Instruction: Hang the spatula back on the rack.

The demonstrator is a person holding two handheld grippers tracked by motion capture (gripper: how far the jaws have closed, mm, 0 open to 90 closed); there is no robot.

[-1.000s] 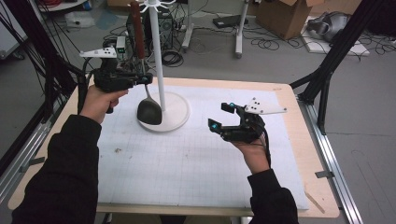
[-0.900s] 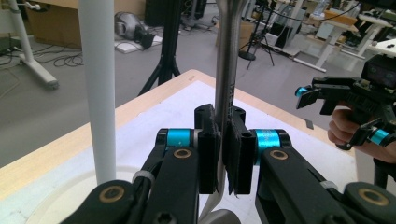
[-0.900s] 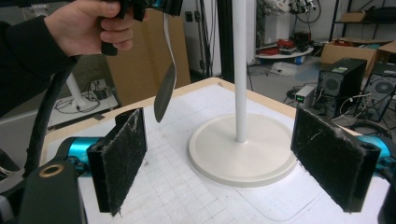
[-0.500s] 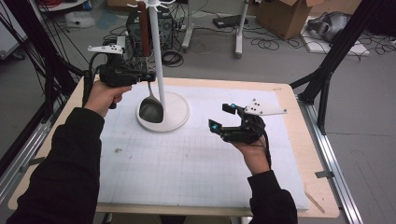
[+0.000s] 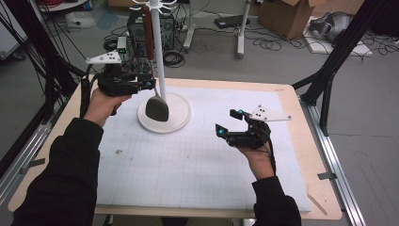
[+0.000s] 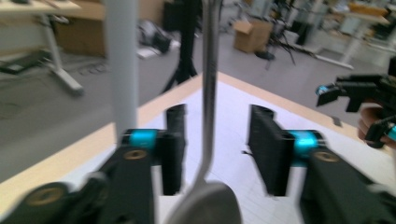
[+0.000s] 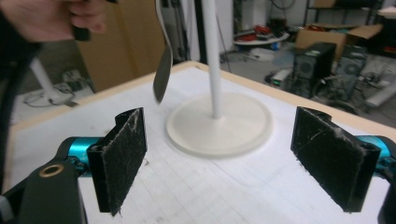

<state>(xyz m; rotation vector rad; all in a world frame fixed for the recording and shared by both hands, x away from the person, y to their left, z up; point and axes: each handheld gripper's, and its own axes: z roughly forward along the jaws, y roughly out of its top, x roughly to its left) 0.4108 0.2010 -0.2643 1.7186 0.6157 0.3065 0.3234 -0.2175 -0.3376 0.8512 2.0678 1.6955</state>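
- Spoon [image 5: 157, 109] hangs upright beside the pole [image 5: 158, 61] of the white stand, brown handle up near the hooks [image 5: 153, 4], bowl low over the round base [image 5: 179, 117]; whether the handle's end sits fully on a hook cannot be told.
- Left tongs [image 5: 145, 85] have just been opening; their jaws stand partly apart, with the spoon's metal shank between them and a gap showing on either side in the left gripper view, so nothing is gripped.
- Right tongs [image 5: 227, 123] stand wide and hold nothing; they hover above the surface [image 5: 308, 155], well apart from the stand.
- Risk one: an insecure seat on the hook; with the grip let go, the spoon could slip off, strike the base and roll onto the surface.
- Risk two: a careless withdrawal; the shank lies nearer one pad than the other, and a sideways pull by the left tongs could catch it, set the spoon swinging against the pole or lift it off the hook.
- Risk three: contact with the stand; the left tongs sit just beside the pole, and a knock could rock the tall, narrow stand and shake the spoon loose.
- Risk four: no backup; the right tongs are too far off to steady the stand or catch a fall.
- Judgement: a straight retreat along the jaws' own line looks safest.
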